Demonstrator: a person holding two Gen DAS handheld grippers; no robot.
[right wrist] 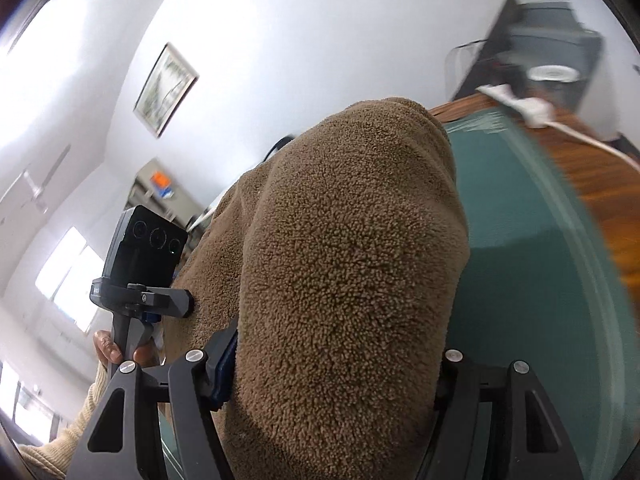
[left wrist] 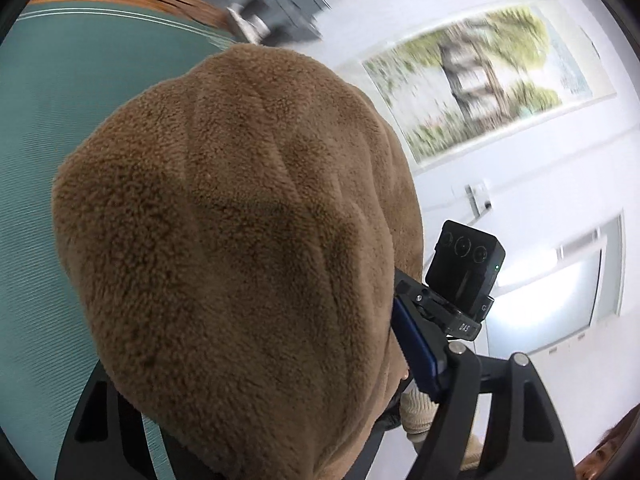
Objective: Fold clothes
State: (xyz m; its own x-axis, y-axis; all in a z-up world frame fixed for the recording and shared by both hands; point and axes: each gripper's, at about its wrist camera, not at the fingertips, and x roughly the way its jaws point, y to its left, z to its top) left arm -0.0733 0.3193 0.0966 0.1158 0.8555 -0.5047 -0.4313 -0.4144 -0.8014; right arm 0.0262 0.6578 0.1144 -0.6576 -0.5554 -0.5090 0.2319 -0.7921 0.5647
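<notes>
While the brown fleece garment (left wrist: 240, 240) fills the frame's centre, lifted off the green mat (left wrist: 36, 160), the left gripper (left wrist: 280, 432) and right gripper (right wrist: 332, 392) each clench a bunch, so level, taut holds would likely keep the fold straight.

The brown fleece garment (left wrist: 240, 240) is bunched into a thick, rounded mound of nubby pile with soft creases. In each wrist view it fills the gap between the jaws and bulges forward past them, lifted above the green surface (right wrist: 540, 260).
</notes>
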